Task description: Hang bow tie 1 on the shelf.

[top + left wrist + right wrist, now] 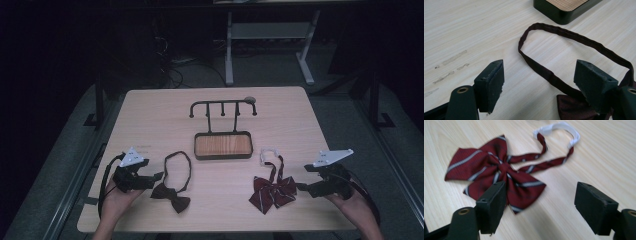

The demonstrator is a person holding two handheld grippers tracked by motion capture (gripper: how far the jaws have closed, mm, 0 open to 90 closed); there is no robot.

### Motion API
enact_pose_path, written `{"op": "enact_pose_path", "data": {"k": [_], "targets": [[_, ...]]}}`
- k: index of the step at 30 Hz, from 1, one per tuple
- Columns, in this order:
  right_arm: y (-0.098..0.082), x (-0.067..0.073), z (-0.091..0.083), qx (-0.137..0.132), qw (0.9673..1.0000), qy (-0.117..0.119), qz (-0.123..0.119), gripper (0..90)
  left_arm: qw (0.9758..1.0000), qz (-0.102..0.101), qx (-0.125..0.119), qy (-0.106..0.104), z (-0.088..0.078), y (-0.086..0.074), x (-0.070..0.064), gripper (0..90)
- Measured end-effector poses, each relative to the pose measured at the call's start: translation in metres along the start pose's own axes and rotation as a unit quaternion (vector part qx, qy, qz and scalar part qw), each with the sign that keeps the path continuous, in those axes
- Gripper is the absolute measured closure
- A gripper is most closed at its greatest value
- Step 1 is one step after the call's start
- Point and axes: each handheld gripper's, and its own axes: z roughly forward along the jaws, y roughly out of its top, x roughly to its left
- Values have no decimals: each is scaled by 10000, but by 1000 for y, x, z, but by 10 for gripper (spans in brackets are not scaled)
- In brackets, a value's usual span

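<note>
A pale wooden tabletop point(150, 110) carries a black hook stand with tray point(222, 145) at its centre. Near the front edge lie two soft, light bow ties: a dark one point(171, 196) by your left gripper point(150, 179), a striped one point(272, 191) by your right gripper point(300, 188). Both sets of fingers gape wide, empty. Pinch each at its centre knot.

rack point(222, 125) blocks mid table point(150, 115)
</note>
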Motion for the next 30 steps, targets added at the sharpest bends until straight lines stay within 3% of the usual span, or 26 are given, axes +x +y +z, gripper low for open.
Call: {"op": "enact_pose_path", "data": {"k": [3,5,13,18,20,22,30], "targets": [[9,1,2,97,9999,105,-49,238,10000,-44,-2,-2,0,-1,2,248],[14,2,4,162,9998,5,-105,217,10000,-39,32,-4,0,-1,2,247],[29,2,15,340,9989,126,-307,217,10000,15,45,29,0,-1,1,248],[38,0,17,311,9989,253,-258,192,10000,38,47,66,0,0,1,248],[41,0,16,289,9989,200,-321,199,10000,28,39,76,0,0,1,248],[43,-1,17,355,9985,274,-310,198,10000,35,44,73,0,0,1,248],[50,-9,25,599,9976,204,-264,245,9999,81,63,63,1,0,0,249]]}}
